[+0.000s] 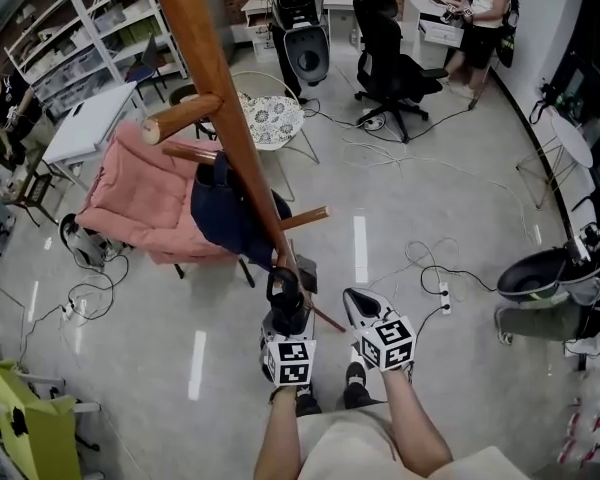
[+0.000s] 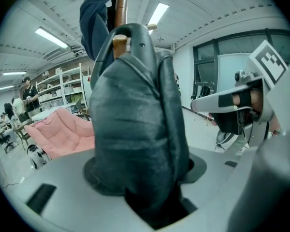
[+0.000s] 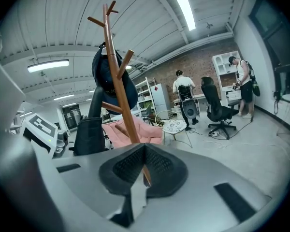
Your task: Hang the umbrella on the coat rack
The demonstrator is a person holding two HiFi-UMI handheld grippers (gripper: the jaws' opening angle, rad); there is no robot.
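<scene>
Head view: left gripper [image 1: 286,318] is clamped on the folded black umbrella [image 1: 283,290], held upright against the lower part of the coat rack [image 1: 215,78] pole, handle end up so the loop can meet a peg. The right gripper [image 1: 360,303] sits just beside it, apart from the umbrella; looks like standby support. A navy garment [image 1: 230,213] already fills the mid pegs, which would explain going for a lower one.

Left gripper view: jaws spread wide around the umbrella's bulky canopy, pads pressing on it. Gripping the body leaves the handle loop [image 2: 135,30] free. A wooden peg end [image 2: 119,40] shows inside the loop's arch, but I can't tell whether it's through the loop or only behind it. Weight looks to be on the gripper, so not hung yet.

Right gripper view: jaws together, nothing between them, aimed at the rack pole. The umbrella is off at the left edge, next to the pole
</scene>
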